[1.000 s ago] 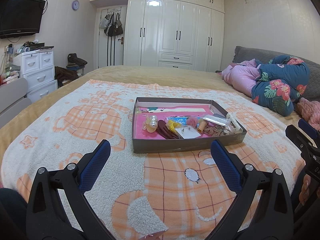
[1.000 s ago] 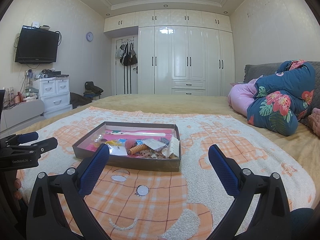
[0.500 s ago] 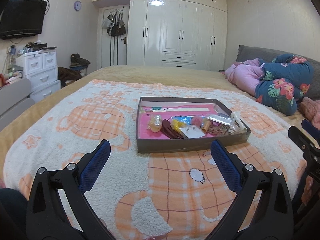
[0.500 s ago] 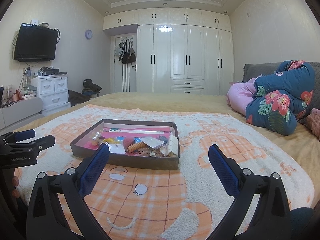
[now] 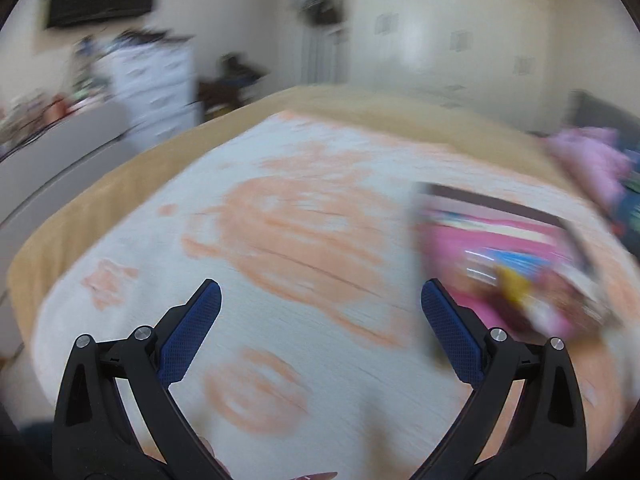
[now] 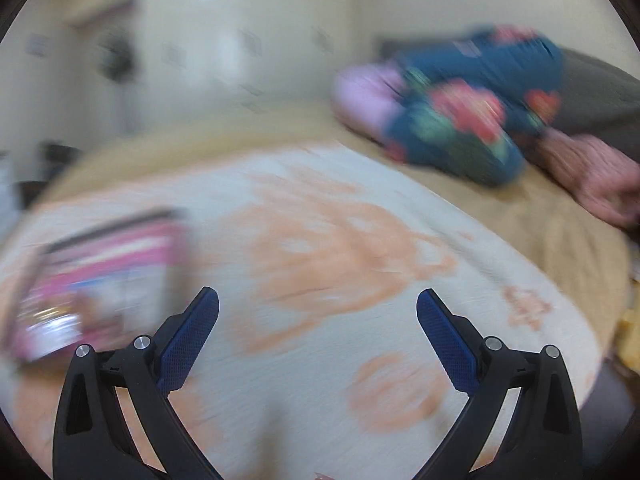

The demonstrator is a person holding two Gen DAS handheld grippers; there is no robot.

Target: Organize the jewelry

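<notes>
On white-and-orange fleece blanket over bed: left gripper spread wide, nothing between blue pads; right gripper likewise spread wide and empty. Shallow grey tray with pink lining and jumbled jewelry, heavily blurred, off to right of left view and far left of right view. Floral bedding bundle beyond blanket, well apart from tray.

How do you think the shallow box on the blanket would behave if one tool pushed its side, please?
The box looks like thin card with low walls, so it is probably light and may flex. It sits on a fleecy blanket, so it would likely drag or pivot rather than glide. The small items lie loose inside, blurred here, and would probably shift.
</notes>
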